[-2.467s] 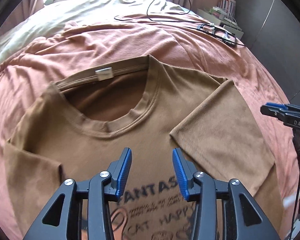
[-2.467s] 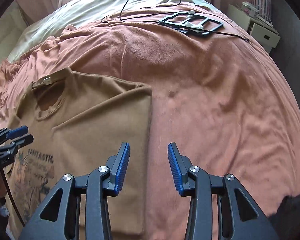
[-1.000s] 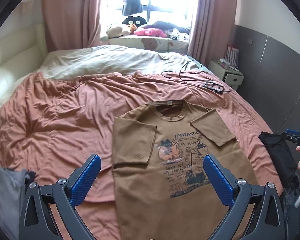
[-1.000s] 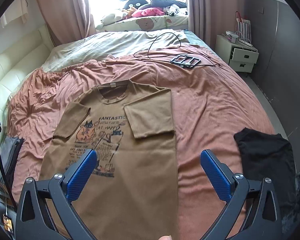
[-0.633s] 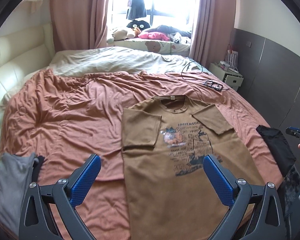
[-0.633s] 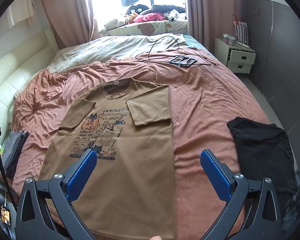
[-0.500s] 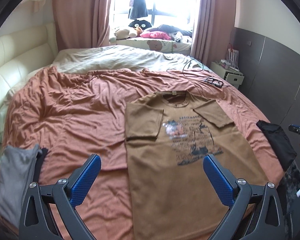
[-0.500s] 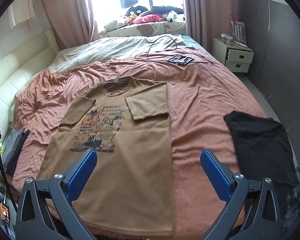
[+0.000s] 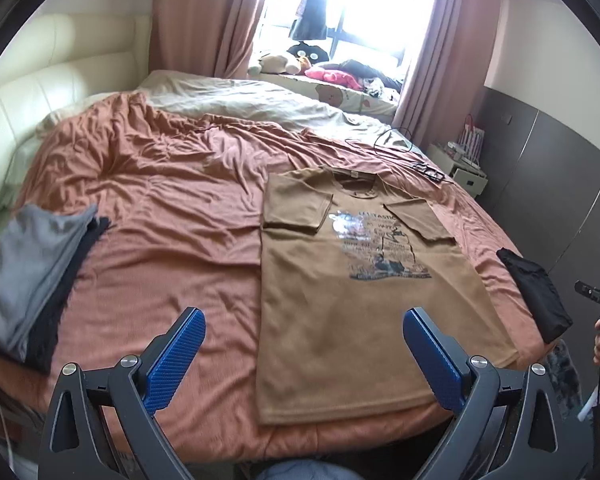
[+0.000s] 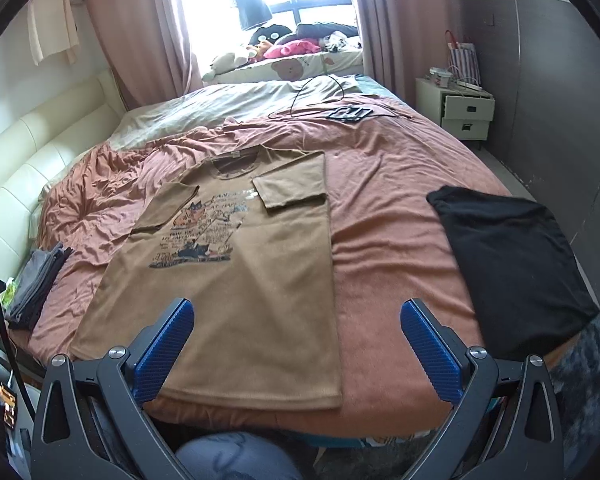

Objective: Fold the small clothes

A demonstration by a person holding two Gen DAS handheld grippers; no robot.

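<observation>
A brown T-shirt (image 9: 340, 308) (image 10: 244, 280) with a cat print lies flat, front up, on the rust-coloured bedspread (image 9: 164, 216) (image 10: 384, 216). Both short sleeves are folded in over its chest, and its hem reaches the bed's near edge. My left gripper (image 9: 302, 354) hovers wide open over the near edge, above the shirt's lower left part. Wide open too, my right gripper (image 10: 296, 346) hangs above the shirt's lower right corner. Neither holds anything.
Folded grey and black clothes (image 9: 32, 272) (image 10: 34, 280) are stacked at the bed's left edge. A black garment (image 9: 534, 292) (image 10: 508, 256) lies at the right edge. Cables and a black frame (image 10: 350, 113) rest far back. A nightstand (image 10: 458, 110) stands by the dark wall.
Both grippers pulled back from close over the shirt's collar and sleeve to the bed's near edge and opened wide. The shirt stays flat with sleeves folded in.
</observation>
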